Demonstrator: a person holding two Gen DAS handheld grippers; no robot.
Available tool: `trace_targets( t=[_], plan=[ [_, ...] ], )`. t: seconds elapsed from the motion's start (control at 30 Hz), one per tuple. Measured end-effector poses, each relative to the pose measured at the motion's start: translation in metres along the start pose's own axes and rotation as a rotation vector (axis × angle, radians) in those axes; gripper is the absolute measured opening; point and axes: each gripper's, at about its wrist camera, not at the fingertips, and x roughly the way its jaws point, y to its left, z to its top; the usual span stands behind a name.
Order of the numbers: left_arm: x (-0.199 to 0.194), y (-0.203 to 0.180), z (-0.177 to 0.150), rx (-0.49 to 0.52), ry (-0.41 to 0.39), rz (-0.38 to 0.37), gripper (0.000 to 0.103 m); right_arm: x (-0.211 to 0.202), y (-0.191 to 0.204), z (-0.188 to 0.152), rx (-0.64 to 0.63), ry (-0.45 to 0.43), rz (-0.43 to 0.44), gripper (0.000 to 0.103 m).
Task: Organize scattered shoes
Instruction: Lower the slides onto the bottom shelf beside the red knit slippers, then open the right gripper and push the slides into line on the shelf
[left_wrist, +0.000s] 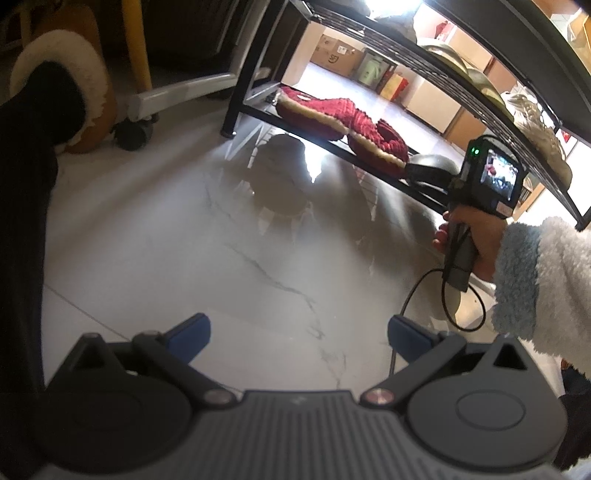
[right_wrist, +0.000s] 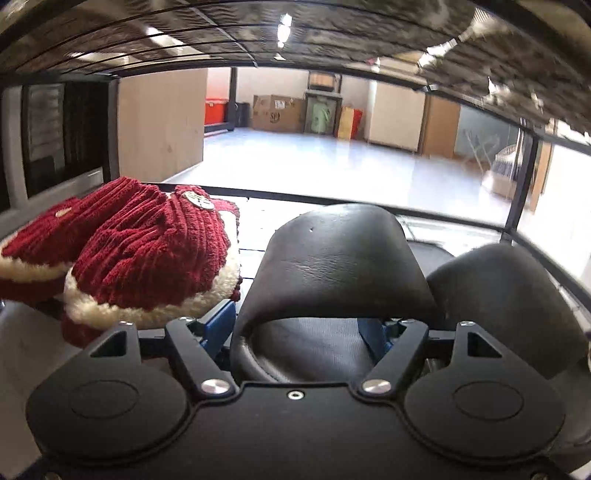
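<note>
My right gripper (right_wrist: 295, 332) reaches into the bottom shelf of a black wire shoe rack (left_wrist: 236, 99), its blue fingers (right_wrist: 218, 325) on either side of a black leather slipper (right_wrist: 332, 266). A second black slipper (right_wrist: 502, 295) lies right of it. Two red knitted slippers with cream trim (right_wrist: 147, 258) lie to the left on the same shelf; they also show in the left wrist view (left_wrist: 332, 114). My left gripper (left_wrist: 299, 336) is open and empty over the grey marble floor (left_wrist: 221, 258). The right gripper also shows there (left_wrist: 436, 173), held at the rack.
Beige shoes (left_wrist: 539, 125) sit on the upper shelf. A person's brown fleece-lined boot (left_wrist: 74, 85) and dark leg stand at far left. A wheeled stand with a yellow pole (left_wrist: 140, 122) is behind it. Cardboard boxes (right_wrist: 277, 110) stand at the far wall.
</note>
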Motion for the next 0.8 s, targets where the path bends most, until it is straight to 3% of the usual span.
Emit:
trace_targets(
  t=[0.03, 0.2, 0.5, 0.6, 0.67, 0.73, 0.8],
  plan=[
    [0.0, 0.0, 0.0, -0.002, 0.002, 0.0, 0.103, -0.001, 0.004, 0.0, -0.022, -0.013, 0.002, 0.059],
    [0.002, -0.001, -0.001, 0.002, 0.01, 0.003, 0.103, 0.003, 0.002, 0.004, -0.016, -0.061, 0.004, 0.058],
    [0.007, -0.001, -0.003, 0.011, 0.026, 0.019, 0.103, 0.033, -0.001, 0.023, -0.033, -0.037, 0.029, 0.058],
    [0.007, -0.001, -0.003, 0.016, 0.026, 0.02, 0.102, 0.031, -0.004, 0.021, -0.01, -0.023, 0.057, 0.065],
    [0.006, -0.002, -0.004, 0.02, 0.024, 0.018, 0.103, 0.024, -0.008, 0.019, 0.023, -0.016, 0.062, 0.083],
    [0.006, -0.002, -0.004, 0.023, 0.022, 0.016, 0.103, 0.014, -0.015, 0.018, 0.076, -0.021, 0.062, 0.092],
    [0.005, -0.003, -0.005, 0.029, 0.018, 0.014, 0.103, 0.002, -0.019, 0.016, 0.087, -0.03, 0.08, 0.093]
  ],
)
